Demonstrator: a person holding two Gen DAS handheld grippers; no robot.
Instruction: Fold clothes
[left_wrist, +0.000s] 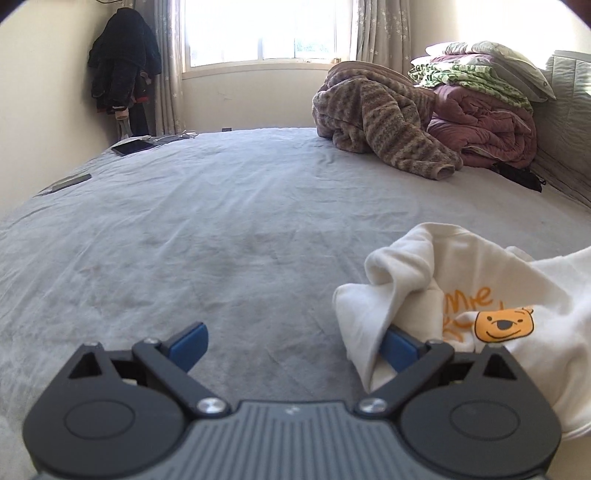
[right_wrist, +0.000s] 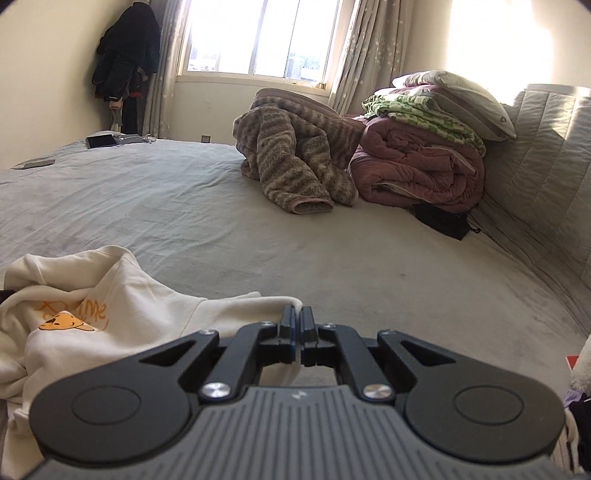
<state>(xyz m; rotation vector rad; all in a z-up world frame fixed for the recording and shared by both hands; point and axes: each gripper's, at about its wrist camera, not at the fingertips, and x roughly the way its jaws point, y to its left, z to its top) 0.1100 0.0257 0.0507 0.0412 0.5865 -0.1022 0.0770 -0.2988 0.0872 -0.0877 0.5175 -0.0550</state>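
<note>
Low wrist views (shared bed)

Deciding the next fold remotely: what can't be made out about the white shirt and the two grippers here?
- white shirt: left wrist view, right frame edge cuts it off.
- Same shirt, right wrist view: left edge and right gripper body hide its lower part.
- left gripper: one blue pad partly under cloth, contact unclear.

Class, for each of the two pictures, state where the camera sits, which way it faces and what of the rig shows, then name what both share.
Left wrist: on the left gripper, facing across the grey bed toward the window; its open jaws show, cream bear-print shirt draped on one finger.
Right wrist: on the right gripper, facing likewise; jaws shut on the shirt's edge.
Shared: shirt, bed, brown striped fleece blanket, window.
</note>
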